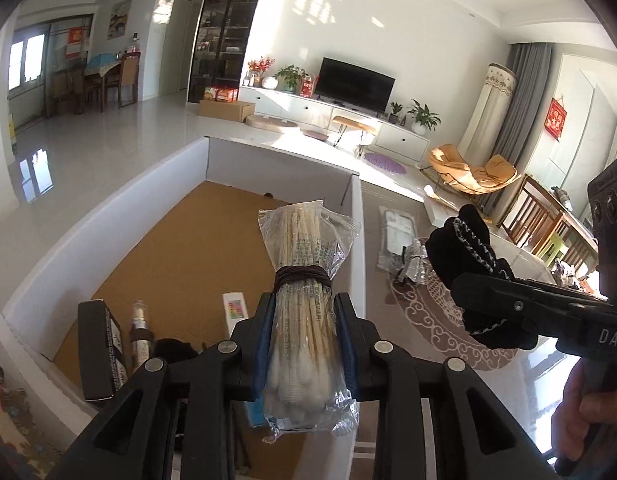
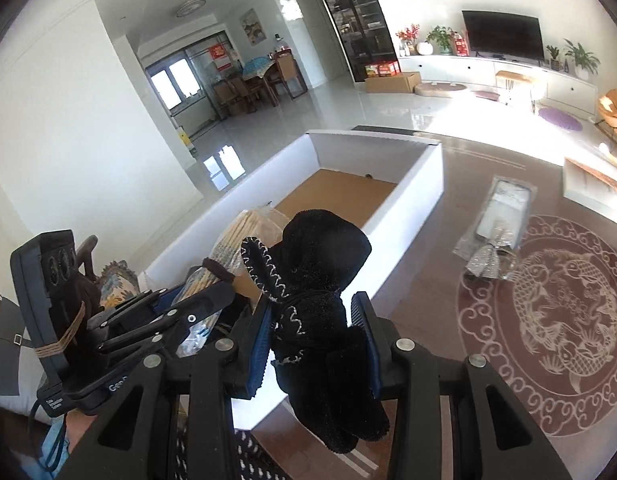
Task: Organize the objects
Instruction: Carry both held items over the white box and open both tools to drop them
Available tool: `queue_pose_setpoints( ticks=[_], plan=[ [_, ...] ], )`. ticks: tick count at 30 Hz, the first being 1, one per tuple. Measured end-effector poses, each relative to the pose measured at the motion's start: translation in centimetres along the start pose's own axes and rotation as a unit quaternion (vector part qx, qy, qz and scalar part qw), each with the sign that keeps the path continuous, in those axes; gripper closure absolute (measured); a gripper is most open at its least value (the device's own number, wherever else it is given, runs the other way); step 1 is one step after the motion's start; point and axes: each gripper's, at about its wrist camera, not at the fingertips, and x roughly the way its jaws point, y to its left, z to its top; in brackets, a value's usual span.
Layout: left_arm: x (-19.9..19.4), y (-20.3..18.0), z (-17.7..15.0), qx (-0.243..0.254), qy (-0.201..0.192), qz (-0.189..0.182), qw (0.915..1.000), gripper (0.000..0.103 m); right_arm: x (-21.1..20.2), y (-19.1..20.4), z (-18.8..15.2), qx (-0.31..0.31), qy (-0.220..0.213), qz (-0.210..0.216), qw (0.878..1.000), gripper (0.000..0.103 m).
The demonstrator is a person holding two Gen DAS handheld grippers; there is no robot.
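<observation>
Left gripper (image 1: 304, 340) pinches a clear packet of cotton swabs (image 1: 304, 288), blue pads pressed on both sides of the packet below its brown band. Packet held above the near end of the white box (image 1: 108, 216), pointing away along the box. Right gripper (image 2: 314, 344) pinches a black glove (image 2: 320, 304) with white stitching; glove bulges above the pads and hangs below them. It is held just right of the box's right wall, over the worktop (image 2: 428, 280). The two grippers are close side by side.

Box interior: brown floor mostly bare toward the far end. At the near end lie a dark carton (image 1: 98, 352), a small bottle (image 1: 139, 332) and a white slim carton (image 1: 236, 312).

On the worktop, right of the box: a clear flat package (image 2: 504, 208) with a silver bow (image 2: 488, 260) on its near end, and a white flat box (image 2: 592, 184) at the far right edge.
</observation>
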Motion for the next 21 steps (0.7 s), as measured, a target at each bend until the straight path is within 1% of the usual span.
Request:
queue_pose_setpoints(
  ticks=[1, 2, 3, 4, 5, 6, 8, 9, 11, 13, 14, 15, 17, 19, 20, 21],
  plan=[
    [0.8, 1.6, 0.0, -0.003, 0.02, 0.027, 0.9994, 0.072, 1.7, 1.1, 0.3, 0.0, 0.008, 0.012, 1.0, 0.059],
    [2.0, 3.0, -0.1, -0.003, 0.046, 0.057, 0.9973, 0.066, 3.4, 1.9, 0.3, 0.001, 0.02, 0.024, 1.0, 0.056],
    [2.9, 4.2, -0.5, -0.003, 0.068, 0.082, 0.9944, 0.049, 5.1, 2.6, 0.2, 0.005, 0.034, 0.035, 0.999, 0.038],
    [3.5, 5.3, -1.0, -0.006, 0.082, 0.099, 0.9917, 0.038, 6.5, 2.9, -0.2, 0.011, 0.044, 0.041, 0.998, 0.018],
    [3.5, 6.0, -1.6, -0.011, 0.085, 0.111, 0.9901, 0.027, 7.2, 3.0, -0.7, 0.017, 0.044, 0.042, 0.998, 0.015],
    [3.1, 6.5, -2.2, -0.017, 0.079, 0.116, 0.99, 0.027, 7.3, 2.9, -1.5, 0.02, 0.037, 0.04, 0.998, 0.015],
    [1.8, 7.0, -3.5, -0.032, 0.055, 0.101, 0.9929, 0.026, 6.0, 1.9, -3.2, 0.016, 0.002, 0.03, 0.999, 0.015],
    [1.1, 6.9, -4.0, -0.038, 0.042, 0.094, 0.9939, 0.024, 4.8, 1.1, -4.2, 0.008, -0.019, 0.012, 1.0, 0.015],
    [-0.1, 6.1, -4.8, -0.043, 0.014, 0.081, 0.9957, 0.023, 2.1, -1.3, -6.4, -0.011, -0.054, -0.044, 0.997, 0.013],
    [-1.3, 4.3, -5.4, -0.037, -0.009, 0.053, 0.9979, 0.023, -0.2, -4.7, -8.9, -0.022, -0.073, -0.113, 0.991, 0.002],
    [-1.9, 3.2, -5.7, -0.031, -0.018, 0.035, 0.9987, 0.023, -1.0, -6.9, -10.0, -0.022, -0.071, -0.147, 0.986, 0.001],
    [-2.1, 1.7, -5.8, -0.023, -0.025, 0.016, 0.9993, 0.022, -1.6, -9.2, -11.1, -0.018, -0.06, -0.178, 0.982, 0.001],
    [-2.6, -1.8, -6.1, -0.004, -0.034, -0.023, 0.9992, 0.021, -2.6, -13.9, -13.1, 0.003, -0.027, -0.227, 0.973, 0.001],
    [-2.2, -5.6, -6.6, 0.019, -0.028, -0.065, 0.9973, 0.009, -4.4, -17.7, -15.0, 0.027, -0.014, -0.258, 0.966, 0.001],
    [-1.8, -7.6, -7.3, 0.033, -0.018, -0.086, 0.9956, 0.0, -5.2, -19.1, -15.8, 0.034, -0.012, -0.271, 0.962, 0.001],
    [-1.1, -9.5, -8.1, 0.049, -0.007, -0.104, 0.9933, 0.0, -6.0, -20.2, -16.5, 0.04, -0.009, -0.281, 0.959, 0.001]
  ],
)
